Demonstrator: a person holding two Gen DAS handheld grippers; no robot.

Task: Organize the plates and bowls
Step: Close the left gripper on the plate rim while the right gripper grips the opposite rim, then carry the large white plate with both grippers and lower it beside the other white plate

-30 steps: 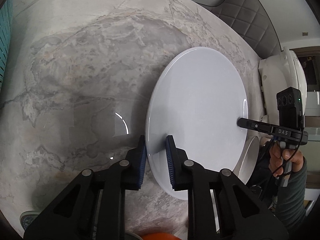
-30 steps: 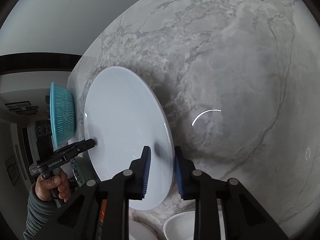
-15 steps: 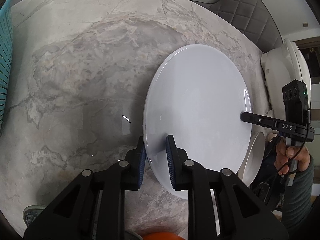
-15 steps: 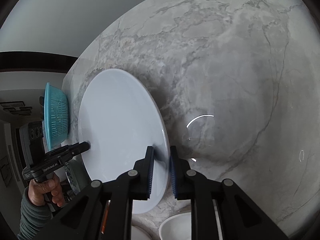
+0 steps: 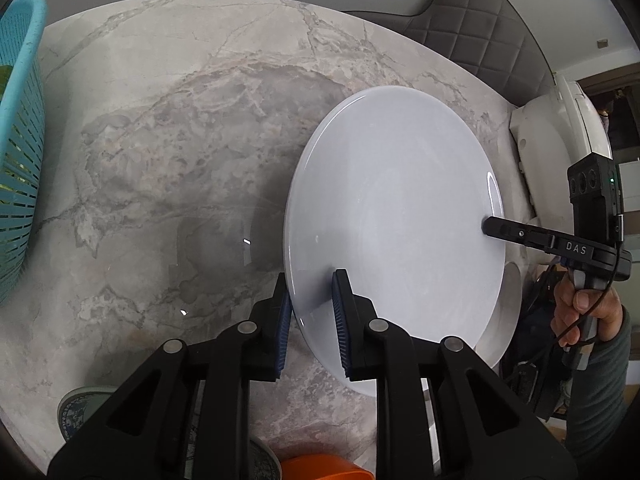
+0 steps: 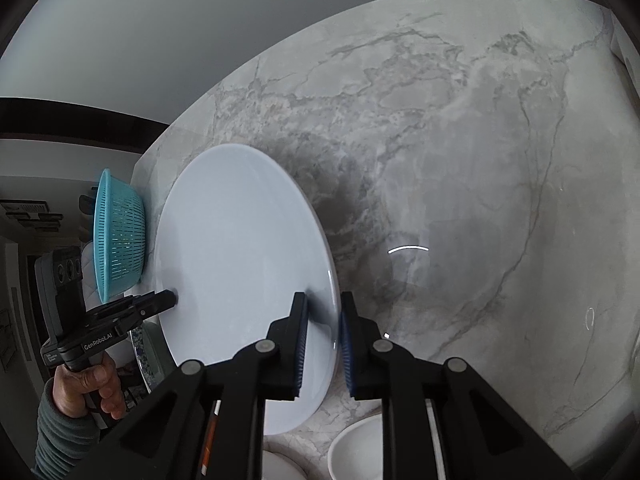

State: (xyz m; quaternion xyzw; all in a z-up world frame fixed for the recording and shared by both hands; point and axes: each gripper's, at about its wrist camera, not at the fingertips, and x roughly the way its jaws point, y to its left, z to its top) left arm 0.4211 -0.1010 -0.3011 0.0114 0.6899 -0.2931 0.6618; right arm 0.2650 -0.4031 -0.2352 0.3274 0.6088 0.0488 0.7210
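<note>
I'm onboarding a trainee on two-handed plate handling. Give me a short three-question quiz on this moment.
1. True or false: both the left hand-held gripper and the right hand-held gripper clamp the rim of the large white plate.
2. What colour is the colander beside the plate?
3. The plate is: A) flat on the marble table; B) held tilted above it; C) inside the colander.

Key: 1 true; 2 teal-blue; 3 B.
</note>
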